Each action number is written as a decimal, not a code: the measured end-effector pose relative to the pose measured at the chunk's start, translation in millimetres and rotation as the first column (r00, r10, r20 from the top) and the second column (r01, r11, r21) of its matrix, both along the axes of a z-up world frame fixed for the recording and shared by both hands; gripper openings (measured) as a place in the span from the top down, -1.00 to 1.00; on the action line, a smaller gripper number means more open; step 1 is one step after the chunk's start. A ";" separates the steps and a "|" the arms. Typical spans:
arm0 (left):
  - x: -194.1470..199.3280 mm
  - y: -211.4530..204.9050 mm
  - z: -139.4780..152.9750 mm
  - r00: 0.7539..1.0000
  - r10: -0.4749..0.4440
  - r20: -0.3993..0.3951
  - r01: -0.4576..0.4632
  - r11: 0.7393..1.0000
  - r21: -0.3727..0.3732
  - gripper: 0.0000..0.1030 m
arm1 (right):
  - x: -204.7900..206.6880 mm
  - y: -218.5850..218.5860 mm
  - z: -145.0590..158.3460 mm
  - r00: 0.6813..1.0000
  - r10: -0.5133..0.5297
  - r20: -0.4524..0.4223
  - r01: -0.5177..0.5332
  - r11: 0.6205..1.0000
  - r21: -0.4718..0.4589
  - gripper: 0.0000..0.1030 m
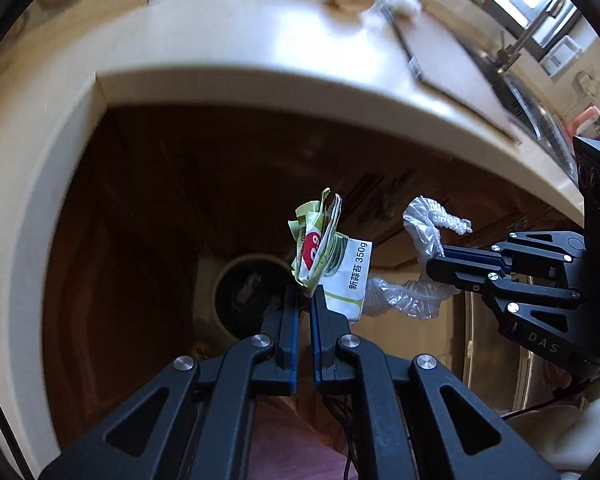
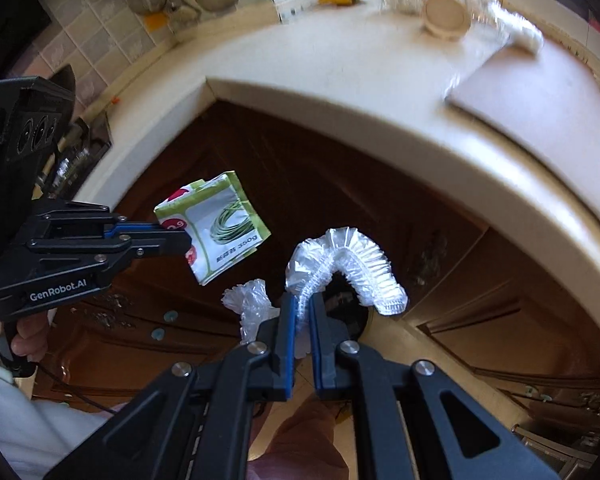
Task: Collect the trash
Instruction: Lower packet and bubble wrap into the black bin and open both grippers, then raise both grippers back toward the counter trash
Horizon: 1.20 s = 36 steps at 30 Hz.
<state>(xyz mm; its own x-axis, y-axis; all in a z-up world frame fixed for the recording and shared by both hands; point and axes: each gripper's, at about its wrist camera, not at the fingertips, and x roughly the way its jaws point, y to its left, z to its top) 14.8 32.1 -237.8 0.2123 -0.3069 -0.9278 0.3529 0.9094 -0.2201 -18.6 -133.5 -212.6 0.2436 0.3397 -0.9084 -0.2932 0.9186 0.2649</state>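
Note:
My left gripper (image 1: pixel 305 294) is shut on a crumpled green and white food wrapper (image 1: pixel 324 252), held in the air in front of the dark cabinet. It also shows in the right wrist view (image 2: pixel 216 228) with the left gripper (image 2: pixel 180 236) at the left. My right gripper (image 2: pixel 305 300) is shut on a clear crinkled plastic cover (image 2: pixel 348 264), held beside the wrapper. The cover also shows in the left wrist view (image 1: pixel 424 224) in the right gripper (image 1: pixel 434 270). A round bin (image 1: pixel 248 292) with a dark opening stands on the floor below the left gripper.
A cream countertop (image 1: pixel 260 48) curves above dark wooden cabinet doors (image 2: pixel 380 184). On it lie a cutting board (image 2: pixel 540 92), a round wooden lid (image 2: pixel 446 14), clear plastic wrap (image 2: pixel 512 26) and a sink with a tap (image 1: pixel 532 36) at the far right.

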 end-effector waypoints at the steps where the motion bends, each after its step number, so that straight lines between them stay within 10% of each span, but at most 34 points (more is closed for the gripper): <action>1: -0.5 1.6 -12.4 1.000 0.011 -0.021 -0.011 1.000 0.004 0.94 | -0.3 2.0 -13.1 1.000 0.000 -0.023 0.000 1.000 -0.002 0.87; 20: 18.2 9.6 -223.7 0.960 0.080 -0.268 -0.042 0.989 0.144 0.93 | 40.6 56.5 -199.3 0.973 0.024 -0.228 -0.043 0.996 -0.082 0.82; 26: 24.0 16.6 -231.8 0.953 0.099 -0.287 -0.054 0.985 0.162 0.44 | 47.4 56.2 -207.7 0.961 -0.004 -0.277 -0.015 0.998 -0.068 0.65; 36: 17.9 23.2 -197.0 0.960 0.099 -0.263 -0.054 0.983 0.173 0.39 | 46.4 46.3 -162.3 0.966 -0.009 -0.260 -0.006 0.998 -0.056 0.50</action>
